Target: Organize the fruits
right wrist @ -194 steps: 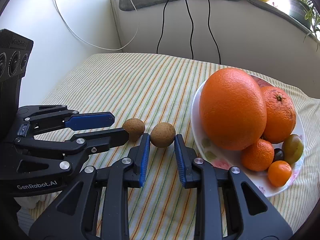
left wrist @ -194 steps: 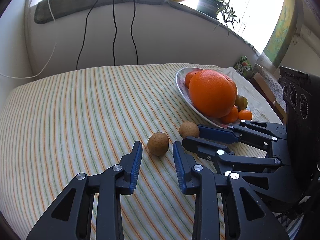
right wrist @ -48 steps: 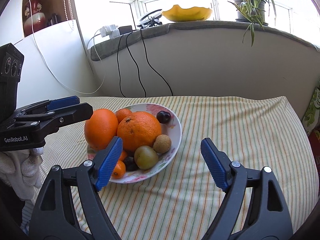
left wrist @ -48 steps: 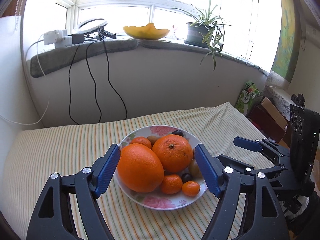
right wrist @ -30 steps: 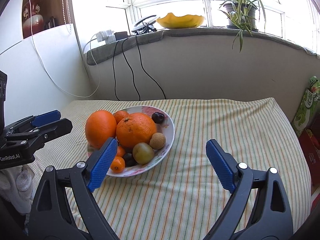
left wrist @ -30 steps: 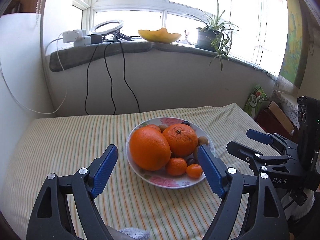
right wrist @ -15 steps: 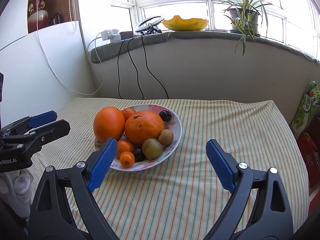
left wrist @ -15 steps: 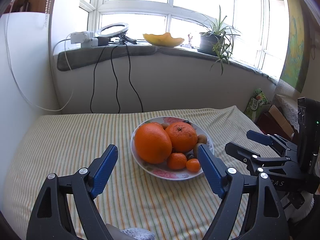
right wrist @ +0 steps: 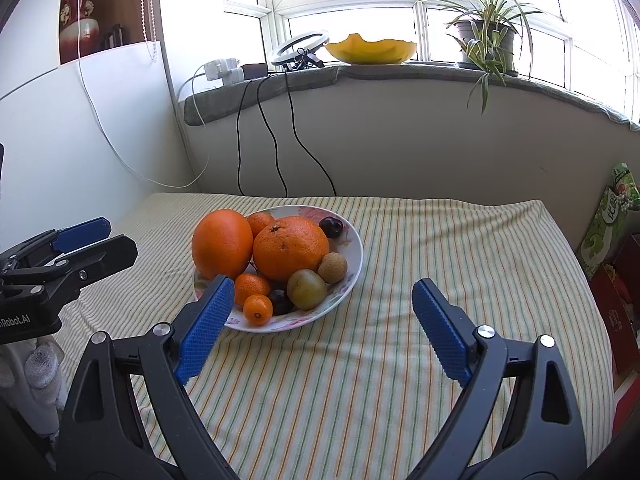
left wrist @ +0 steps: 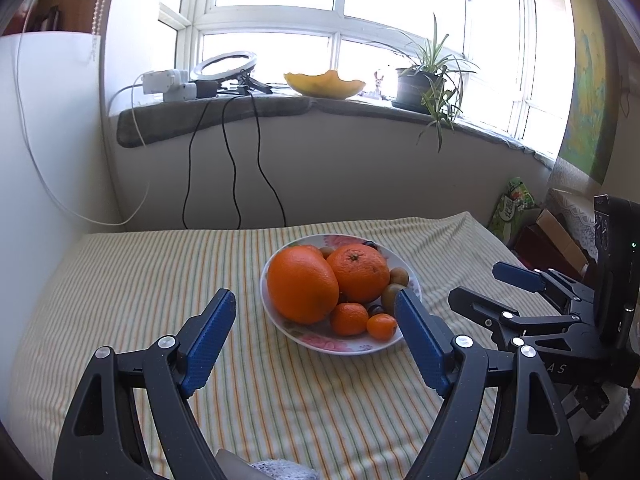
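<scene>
A floral white plate [left wrist: 352, 346] [right wrist: 352, 240] sits on the striped cloth. It holds two big oranges [left wrist: 301, 283] [right wrist: 290, 248], small mandarins [right wrist: 251, 288], brown kiwis [right wrist: 333, 267], a green plum [right wrist: 306, 289] and a dark cherry [right wrist: 331, 227]. My left gripper [left wrist: 316, 312] hangs open in front of the plate, nothing between its blue pads. My right gripper [right wrist: 324, 302] is open too, just right of the plate and empty. Each gripper shows in the other's view: the right one [left wrist: 492, 284] at the right edge, the left one [right wrist: 108, 240] at the left edge.
The striped cloth [right wrist: 440, 248] covers the table up to a wall. On the sill stand a ring light [left wrist: 223, 65], a yellow bowl [right wrist: 370, 51] and a potted plant [right wrist: 486, 36]. Cables [left wrist: 232, 168] hang down the wall. Boxes and a green bag [right wrist: 608, 224] stand at the right.
Both views have pulled slightly back from the plate, which looks smaller and farther. Both grippers have stayed open and empty.
</scene>
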`<state>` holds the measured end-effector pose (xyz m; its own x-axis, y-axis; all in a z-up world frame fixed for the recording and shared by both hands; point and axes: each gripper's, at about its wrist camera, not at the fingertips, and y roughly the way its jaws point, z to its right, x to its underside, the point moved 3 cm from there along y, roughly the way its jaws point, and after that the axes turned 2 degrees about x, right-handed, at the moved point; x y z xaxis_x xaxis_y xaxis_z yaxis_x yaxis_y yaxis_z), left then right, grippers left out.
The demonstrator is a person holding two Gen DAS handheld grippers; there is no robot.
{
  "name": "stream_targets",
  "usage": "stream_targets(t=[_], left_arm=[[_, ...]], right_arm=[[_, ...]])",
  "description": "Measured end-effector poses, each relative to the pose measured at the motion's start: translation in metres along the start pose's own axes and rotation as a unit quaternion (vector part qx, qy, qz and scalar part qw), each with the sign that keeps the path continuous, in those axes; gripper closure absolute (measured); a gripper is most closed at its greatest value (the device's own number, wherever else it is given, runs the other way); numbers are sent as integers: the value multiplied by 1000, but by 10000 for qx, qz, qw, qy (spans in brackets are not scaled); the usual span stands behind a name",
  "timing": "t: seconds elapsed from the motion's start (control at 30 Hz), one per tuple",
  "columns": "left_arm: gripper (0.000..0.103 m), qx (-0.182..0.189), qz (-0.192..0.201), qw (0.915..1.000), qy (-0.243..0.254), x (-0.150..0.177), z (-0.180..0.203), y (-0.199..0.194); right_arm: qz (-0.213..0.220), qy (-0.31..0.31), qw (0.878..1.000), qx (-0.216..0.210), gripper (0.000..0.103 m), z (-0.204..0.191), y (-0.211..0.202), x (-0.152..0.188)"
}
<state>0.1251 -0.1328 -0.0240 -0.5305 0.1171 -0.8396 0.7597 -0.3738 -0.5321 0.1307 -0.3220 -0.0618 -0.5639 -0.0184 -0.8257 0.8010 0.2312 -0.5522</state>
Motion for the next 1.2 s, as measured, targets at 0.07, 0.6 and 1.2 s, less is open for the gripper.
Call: stream_targets(t=[0.07,0.6,1.2], left_arm=[[21,6,-1,10000,-5,0,0,0],[21,-11,43,10000,7,1,4,-3],[21,-27,65,10000,-15,1,2,-6]], right_arm=[[3,8,10000,1,10,0,-1,1],[-19,34,10000,24,10,1,-3,4],[-31,-9,10000,17,10,-2,-3,4]])
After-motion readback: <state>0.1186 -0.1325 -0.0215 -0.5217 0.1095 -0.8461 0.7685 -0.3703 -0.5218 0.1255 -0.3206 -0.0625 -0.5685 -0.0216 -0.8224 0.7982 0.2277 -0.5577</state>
